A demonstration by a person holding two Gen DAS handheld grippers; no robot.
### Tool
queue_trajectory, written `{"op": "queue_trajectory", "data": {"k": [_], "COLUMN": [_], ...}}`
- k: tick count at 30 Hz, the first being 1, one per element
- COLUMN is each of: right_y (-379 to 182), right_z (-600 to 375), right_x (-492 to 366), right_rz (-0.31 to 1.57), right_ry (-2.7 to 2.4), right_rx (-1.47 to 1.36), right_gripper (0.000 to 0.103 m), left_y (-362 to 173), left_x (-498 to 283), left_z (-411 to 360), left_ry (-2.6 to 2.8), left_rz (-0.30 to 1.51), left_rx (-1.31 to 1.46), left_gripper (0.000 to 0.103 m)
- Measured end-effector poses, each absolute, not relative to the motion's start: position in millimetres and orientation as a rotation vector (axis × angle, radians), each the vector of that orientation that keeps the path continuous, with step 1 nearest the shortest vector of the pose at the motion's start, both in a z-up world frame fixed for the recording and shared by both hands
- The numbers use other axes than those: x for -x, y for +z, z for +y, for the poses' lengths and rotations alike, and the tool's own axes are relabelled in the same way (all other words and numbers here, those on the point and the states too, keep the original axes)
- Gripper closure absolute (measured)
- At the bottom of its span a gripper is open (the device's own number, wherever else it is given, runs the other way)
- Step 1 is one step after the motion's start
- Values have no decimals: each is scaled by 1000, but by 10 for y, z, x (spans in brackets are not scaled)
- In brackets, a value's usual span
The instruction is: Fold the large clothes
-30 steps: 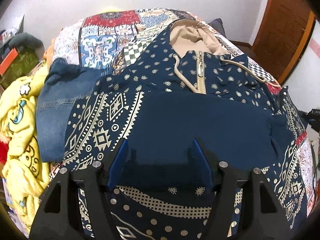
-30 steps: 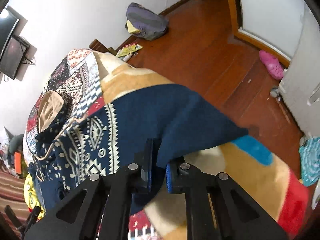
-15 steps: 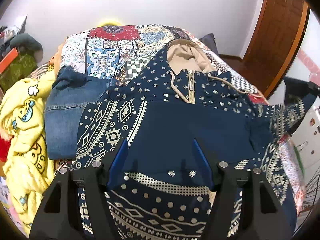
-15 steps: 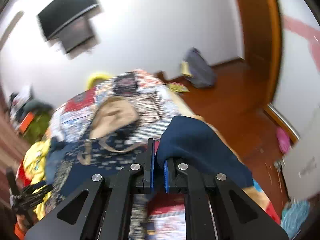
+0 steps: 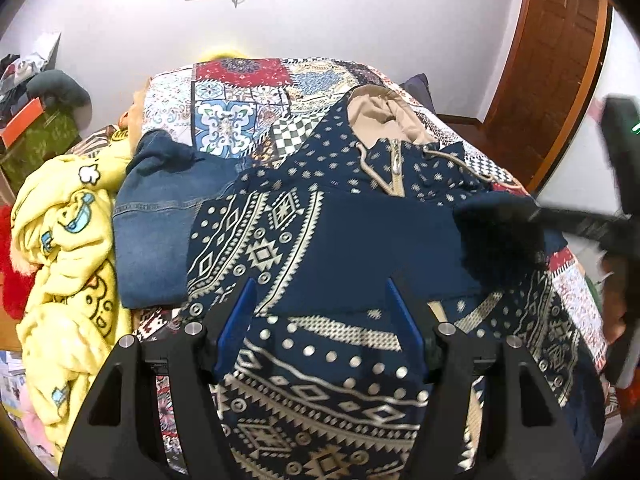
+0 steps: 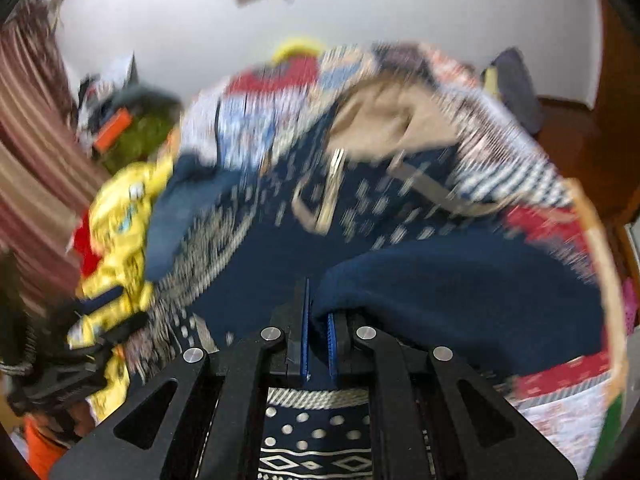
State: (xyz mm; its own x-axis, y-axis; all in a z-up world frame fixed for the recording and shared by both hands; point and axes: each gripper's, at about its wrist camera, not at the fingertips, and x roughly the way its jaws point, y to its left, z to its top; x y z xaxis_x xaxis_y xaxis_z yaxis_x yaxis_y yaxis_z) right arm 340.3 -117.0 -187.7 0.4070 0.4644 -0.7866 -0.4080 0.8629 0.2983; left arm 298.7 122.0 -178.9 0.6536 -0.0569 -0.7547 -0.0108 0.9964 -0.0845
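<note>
The bed's left edge is crowded: a yellow blanket (image 5: 60,264) heaps there, folded jeans (image 5: 160,216) lie just beside it touching the hoodie (image 5: 360,240). Open patchwork bedspread (image 5: 240,100) shows beyond the hood, toward the wall. On the right, the right gripper (image 6: 318,344) with a pinched dark sleeve (image 6: 460,292) crosses over the hoodie's side, blocking that approach.

Navy patterned hoodie (image 5: 352,236) spread on patchwork bedspread (image 5: 240,92), left claw (image 5: 320,320) open above it
</note>
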Motion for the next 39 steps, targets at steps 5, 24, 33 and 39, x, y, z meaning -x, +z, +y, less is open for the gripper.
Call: {"op": "queue_trajectory", "data": {"k": [5,24,33,39], "right_y": [-2385,-1574,-1439,-1771], "right_z": [-1026,-2201,-3087,-3447], "right_x": [-3416,-2977,-2888,-2931], "right_rz": [1157,1002,896,964], "right_ry": [536,409,174,96], "right_rx": [-13,5,-8,-63], "right_gripper": [94,58,43,43], "left_y": [-1870,-1318,-1466,-1960], "left_x": [-2918,-3223,-3675,-3871], "left_z": [1320,144,-1223,-1948], "left_ry": [-16,-212,-471,-587], "left_rz": [886,813,885,999], "left_rx": [96,-84,-226,-332], "left_gripper": [38,38,38,38]}}
